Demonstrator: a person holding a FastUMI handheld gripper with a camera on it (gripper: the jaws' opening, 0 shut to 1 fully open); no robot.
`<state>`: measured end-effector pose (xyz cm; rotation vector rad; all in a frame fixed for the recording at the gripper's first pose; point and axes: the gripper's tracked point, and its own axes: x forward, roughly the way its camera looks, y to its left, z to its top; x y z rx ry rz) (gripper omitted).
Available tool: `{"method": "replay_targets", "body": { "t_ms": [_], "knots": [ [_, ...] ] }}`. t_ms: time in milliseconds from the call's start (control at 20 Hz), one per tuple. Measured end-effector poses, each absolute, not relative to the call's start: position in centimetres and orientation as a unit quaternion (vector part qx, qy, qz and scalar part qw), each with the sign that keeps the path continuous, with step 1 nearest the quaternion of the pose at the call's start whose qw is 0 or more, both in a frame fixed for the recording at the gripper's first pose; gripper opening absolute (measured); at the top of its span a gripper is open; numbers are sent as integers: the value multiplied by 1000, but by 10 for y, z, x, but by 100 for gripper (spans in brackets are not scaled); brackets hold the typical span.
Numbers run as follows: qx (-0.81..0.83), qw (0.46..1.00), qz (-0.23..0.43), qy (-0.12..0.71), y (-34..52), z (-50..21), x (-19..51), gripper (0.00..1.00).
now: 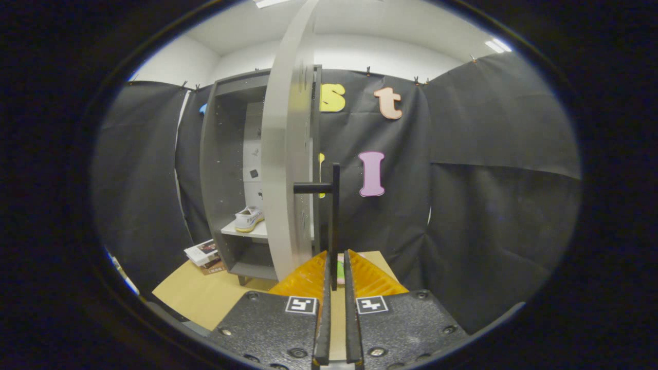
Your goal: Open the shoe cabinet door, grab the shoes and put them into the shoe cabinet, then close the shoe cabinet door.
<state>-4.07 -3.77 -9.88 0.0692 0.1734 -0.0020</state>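
The grey shoe cabinet [223, 169] stands open, its door [288, 169] swung out edge-on toward me. A thin black bar handle [335, 216] runs down the door's outer face. My gripper [335, 270] is shut on the lower end of that handle, both fingers pressing its sides. Inside the cabinet, a white shoe [249, 219] with a tan sole rests on the shelf [247, 232], beyond and to the left of the door.
The cabinet stands on a tan board floor [205, 295]. A stack of books [205, 255] lies on the floor by the cabinet's left foot. Black cloth walls close in behind and to the right.
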Motion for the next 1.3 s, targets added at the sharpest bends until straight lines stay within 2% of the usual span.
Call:
{"method": "replay_targets", "body": {
  "t_ms": [150,350,450,550,950,1100,1300],
  "knots": [
    [19,996,-16,89,-40,-111,-59,17],
    [-18,993,-43,111,-37,-157,-101,30],
    [-16,988,-47,143,-26,-190,-118,49],
    [7,985,-42,165,-4,-213,-130,61],
    [-5,976,10,215,102,-311,-124,65],
    [-36,971,27,236,132,-357,-97,79],
    [-32,961,46,272,158,-417,-52,82]
  ]
}}
